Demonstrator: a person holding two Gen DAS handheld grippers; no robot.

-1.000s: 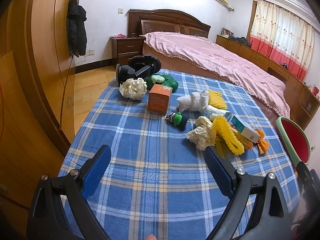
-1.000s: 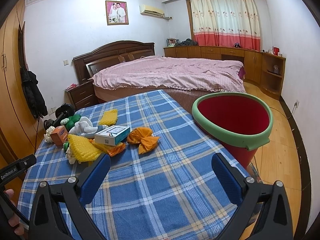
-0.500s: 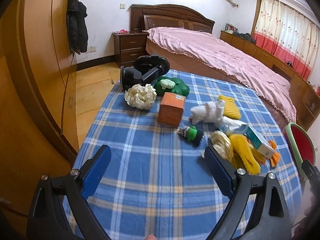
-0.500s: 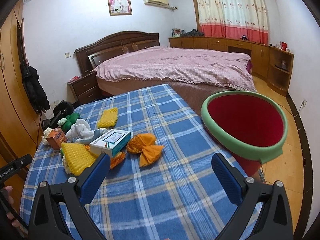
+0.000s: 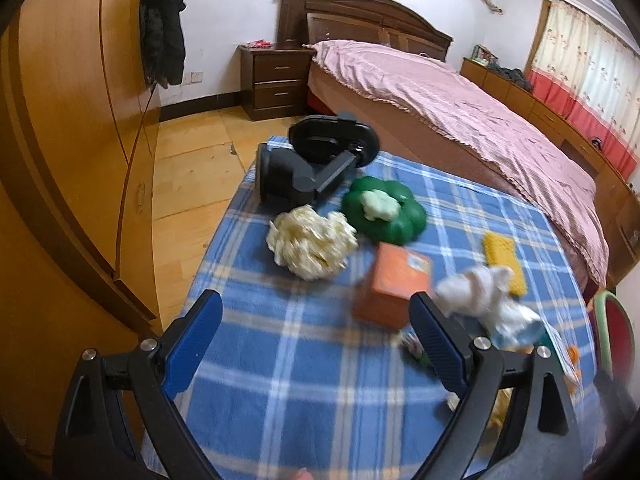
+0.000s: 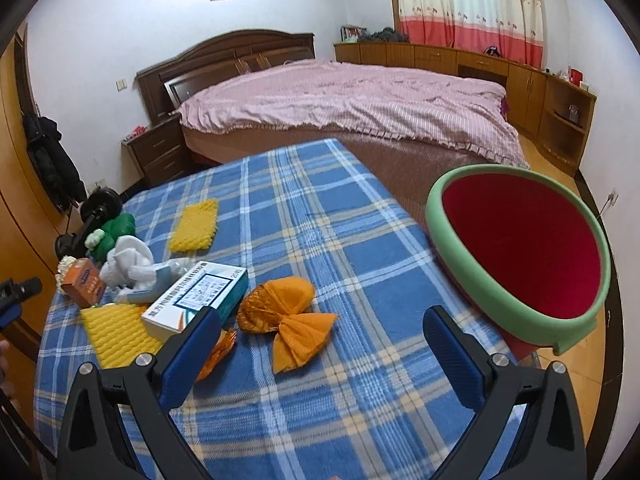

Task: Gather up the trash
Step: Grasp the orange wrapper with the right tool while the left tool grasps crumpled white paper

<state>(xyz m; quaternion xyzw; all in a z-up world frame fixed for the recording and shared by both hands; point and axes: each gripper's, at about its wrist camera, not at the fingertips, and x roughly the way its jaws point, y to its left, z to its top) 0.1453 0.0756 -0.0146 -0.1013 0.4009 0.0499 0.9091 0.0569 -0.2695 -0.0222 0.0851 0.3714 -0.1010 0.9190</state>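
Note:
Trash lies on a blue plaid tablecloth [image 5: 288,360]. In the left wrist view I see a cream crumpled wad [image 5: 312,246], an orange box [image 5: 394,290], a white crumpled tissue [image 5: 476,290] and a yellow foam net [image 5: 500,254]. My left gripper [image 5: 316,330] is open and empty, low over the cloth in front of the wad and box. In the right wrist view an orange wrapper [image 6: 290,316], a white and teal box [image 6: 196,300] and a yellow foam net [image 6: 118,334] lie ahead. My right gripper [image 6: 320,344] is open and empty. A red bin with a green rim [image 6: 520,252] stands at the right.
A black dumbbell [image 5: 316,164] and a green toy [image 5: 384,210] sit at the table's far end. A bed with a pink cover [image 6: 360,100] stands beyond the table. A wooden wardrobe [image 5: 60,140] is on the left, close to the table's edge.
My left gripper has moved forward and left, toward the cream wad and orange box. My right gripper has moved forward and down toward the orange wrapper. Both stay open.

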